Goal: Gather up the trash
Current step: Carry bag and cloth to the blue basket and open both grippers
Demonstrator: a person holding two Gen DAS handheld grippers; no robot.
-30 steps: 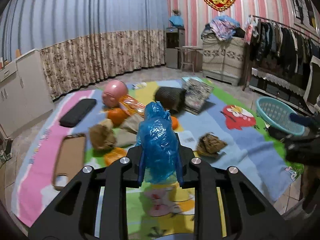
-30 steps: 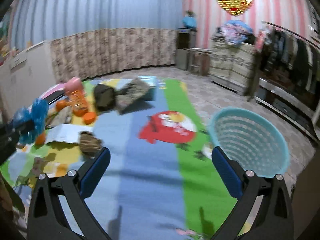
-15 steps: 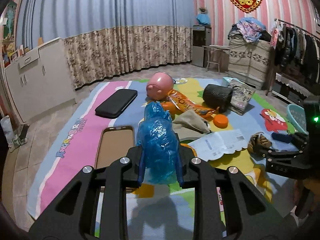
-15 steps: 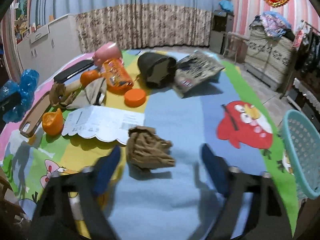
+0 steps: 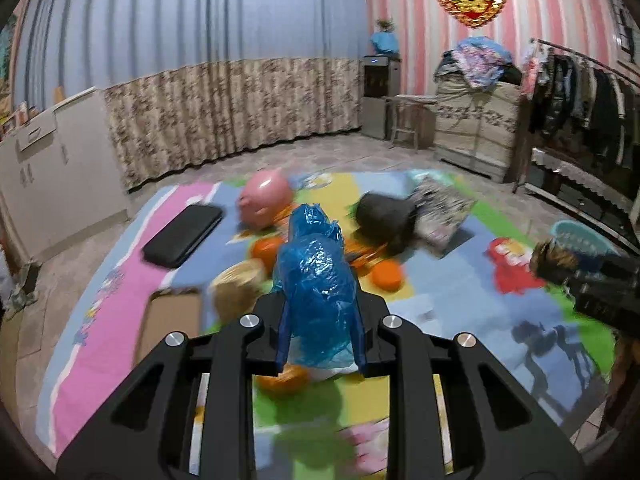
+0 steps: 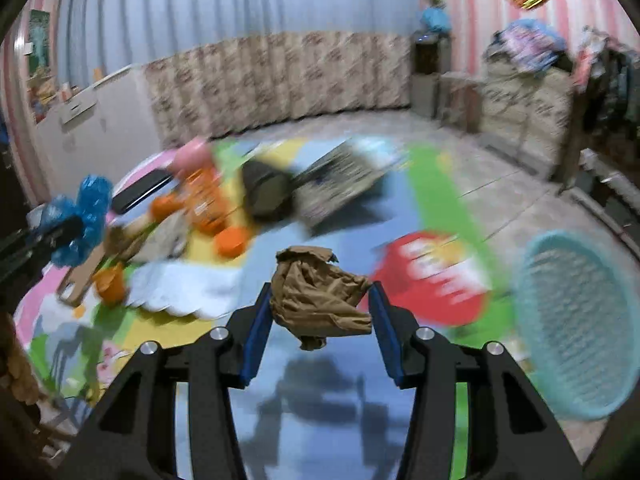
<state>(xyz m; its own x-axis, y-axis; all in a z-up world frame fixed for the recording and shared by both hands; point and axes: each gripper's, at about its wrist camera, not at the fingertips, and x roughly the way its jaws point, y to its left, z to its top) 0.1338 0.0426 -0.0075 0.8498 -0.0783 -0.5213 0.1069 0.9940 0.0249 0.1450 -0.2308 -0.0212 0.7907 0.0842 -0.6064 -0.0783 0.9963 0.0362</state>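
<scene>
A multicoloured play mat [image 6: 320, 400] is spread over the tiled floor. A turquoise mesh basket [image 6: 580, 320] is set just off the mat's right edge. A crumpled blue plastic bag [image 5: 316, 280] is clamped in the left gripper [image 5: 320, 354], raised above the clutter at the mat's middle. The jaws of the right gripper [image 6: 320, 316] have just been closing and are pressed on a crumpled brown paper wad [image 6: 316, 296], lifted clear of the mat near its right edge

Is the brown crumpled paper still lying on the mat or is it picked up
Picked up. The brown crumpled paper sits between the right gripper pads, which have just been closing on it, lifted clear above the play mat.
</scene>
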